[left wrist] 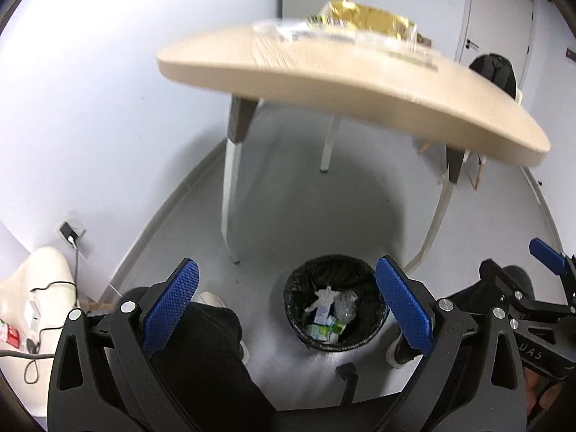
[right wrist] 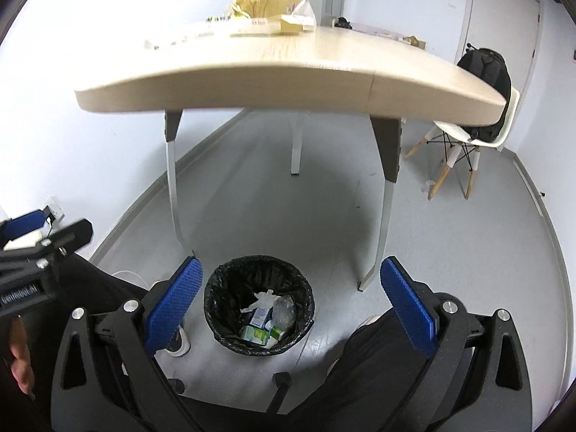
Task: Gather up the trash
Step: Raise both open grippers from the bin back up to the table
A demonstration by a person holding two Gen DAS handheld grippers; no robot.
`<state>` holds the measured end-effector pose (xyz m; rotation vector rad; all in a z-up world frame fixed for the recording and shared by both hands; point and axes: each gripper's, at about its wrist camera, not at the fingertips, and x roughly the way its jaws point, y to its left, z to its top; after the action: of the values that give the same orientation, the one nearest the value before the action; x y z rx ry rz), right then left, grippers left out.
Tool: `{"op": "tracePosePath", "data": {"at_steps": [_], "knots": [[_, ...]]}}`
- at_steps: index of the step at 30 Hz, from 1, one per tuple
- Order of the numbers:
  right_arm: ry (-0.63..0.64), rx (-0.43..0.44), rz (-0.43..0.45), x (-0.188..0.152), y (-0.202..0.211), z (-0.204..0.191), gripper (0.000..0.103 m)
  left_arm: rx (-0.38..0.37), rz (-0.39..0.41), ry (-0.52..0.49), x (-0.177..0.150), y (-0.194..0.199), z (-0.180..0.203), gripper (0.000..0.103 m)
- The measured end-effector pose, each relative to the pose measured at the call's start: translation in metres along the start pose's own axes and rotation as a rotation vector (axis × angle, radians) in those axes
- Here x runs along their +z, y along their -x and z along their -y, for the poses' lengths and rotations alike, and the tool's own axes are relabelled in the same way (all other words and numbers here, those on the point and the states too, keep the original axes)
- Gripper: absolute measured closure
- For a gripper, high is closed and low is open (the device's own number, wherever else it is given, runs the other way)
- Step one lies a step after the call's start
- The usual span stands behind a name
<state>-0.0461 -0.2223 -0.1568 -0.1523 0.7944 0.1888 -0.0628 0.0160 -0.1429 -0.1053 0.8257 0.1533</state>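
Note:
A black-lined trash bin [left wrist: 298,288] stands on the floor in front of the table and holds cartons, a tissue and crumpled plastic [left wrist: 329,315]. It also shows in the right wrist view [right wrist: 223,280]. My left gripper [left wrist: 286,306] is open and empty, held above the bin. My right gripper [right wrist: 291,304] is open and empty, also above the bin. On the wooden table [right wrist: 273,64] lie a yellow packet [left wrist: 367,18], a brown paper bag [right wrist: 266,10] and clear plastic wrappers [right wrist: 172,37].
A white chair with a black backpack [right wrist: 482,72] stands right of the table. A white object with cables [left wrist: 32,288] sits at the left wall by a socket. My legs and shoes flank the bin. Grey floor [right wrist: 450,252] lies right.

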Motion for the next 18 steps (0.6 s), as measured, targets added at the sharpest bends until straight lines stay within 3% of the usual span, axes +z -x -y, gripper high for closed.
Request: {"op": "tracePosePath", "data": {"at_steps": [9,18], "knots": [[-0.014,0.015,0.053,0.017,0.042,0.010,0.008,-0.012,0.034,0.029,0.020,0.029,-0.009,0.006],[-0.003,0.044,0.121,0.059,0.081,0.010,0.008,-0.006,0.057,0.043,0.053,0.044,-0.012,0.006]]}}
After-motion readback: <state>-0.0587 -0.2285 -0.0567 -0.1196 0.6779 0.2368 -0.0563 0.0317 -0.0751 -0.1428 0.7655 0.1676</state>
